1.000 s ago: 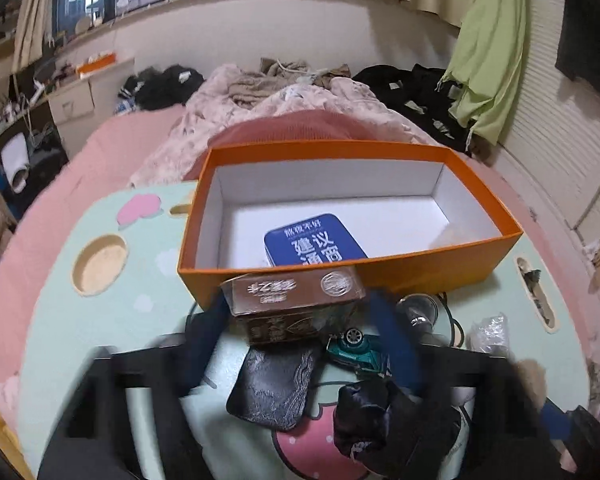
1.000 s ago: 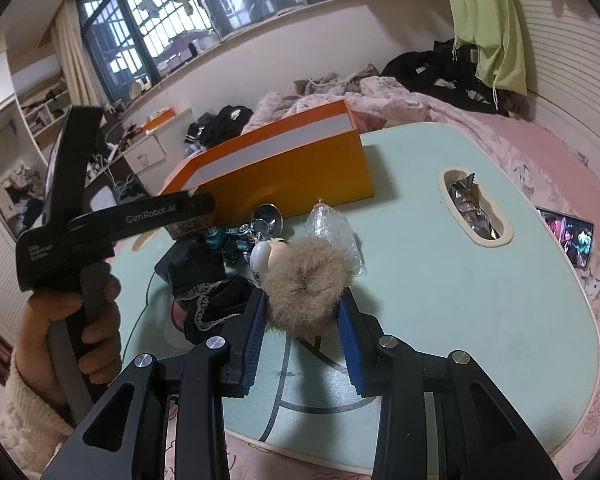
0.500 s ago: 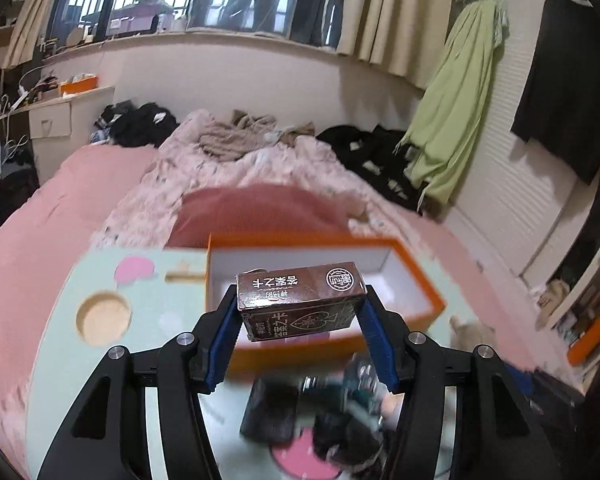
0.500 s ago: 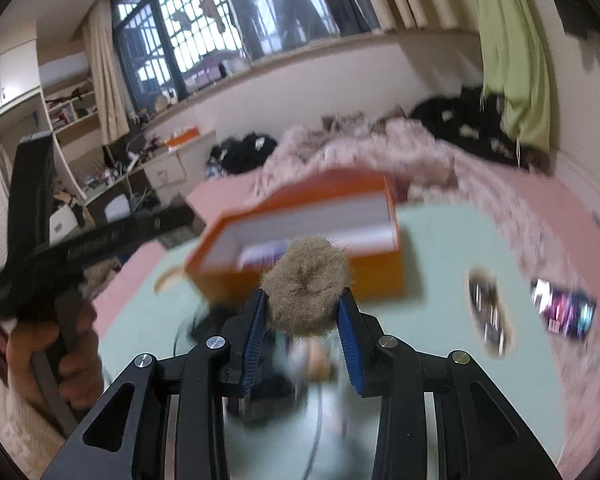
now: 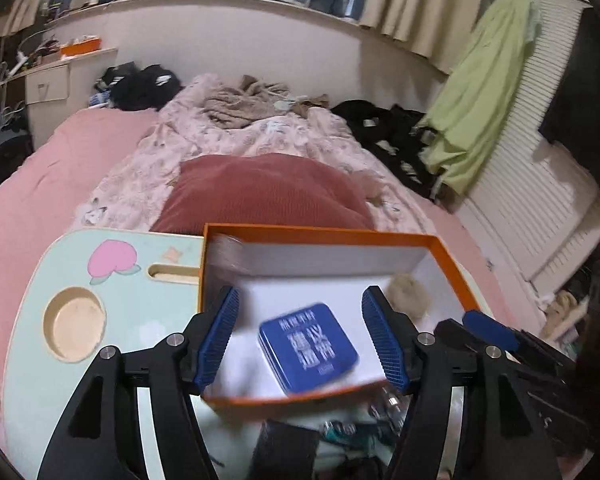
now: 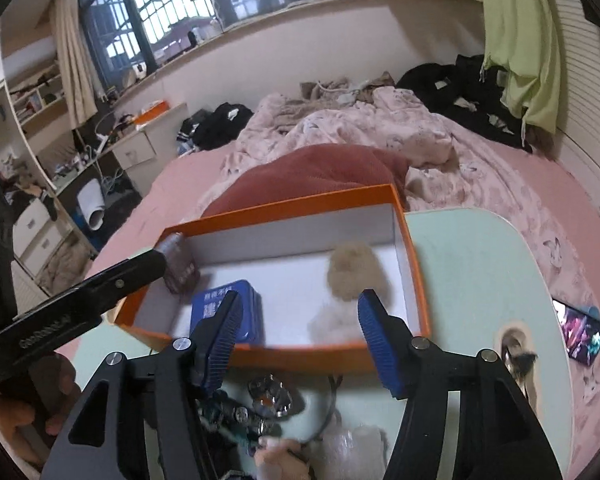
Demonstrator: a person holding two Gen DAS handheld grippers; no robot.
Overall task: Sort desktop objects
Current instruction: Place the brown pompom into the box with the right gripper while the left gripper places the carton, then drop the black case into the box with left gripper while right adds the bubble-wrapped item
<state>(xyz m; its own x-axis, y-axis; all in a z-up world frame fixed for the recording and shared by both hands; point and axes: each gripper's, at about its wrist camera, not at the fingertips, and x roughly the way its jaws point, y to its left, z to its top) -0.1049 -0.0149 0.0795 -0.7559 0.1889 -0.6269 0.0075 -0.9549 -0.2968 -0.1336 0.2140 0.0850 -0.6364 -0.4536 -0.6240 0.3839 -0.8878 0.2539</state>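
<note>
- Left wrist view: I saw my left gripper angled down over the near wall of the orange box, its blue pads spread and opening with nothing pinched between them. The blue tin lay flat on the box floor between the pads' lines; the fluffy ball sat in the far right corner. The box stood on the mint table.
- Right wrist view: my right gripper tilted down above the box's near edge, jaws apart and widening, empty. The fluffy ball lay blurred inside, beyond the right pad. A brown carton stood blurred in the left corner, at the left gripper's tip.
</note>
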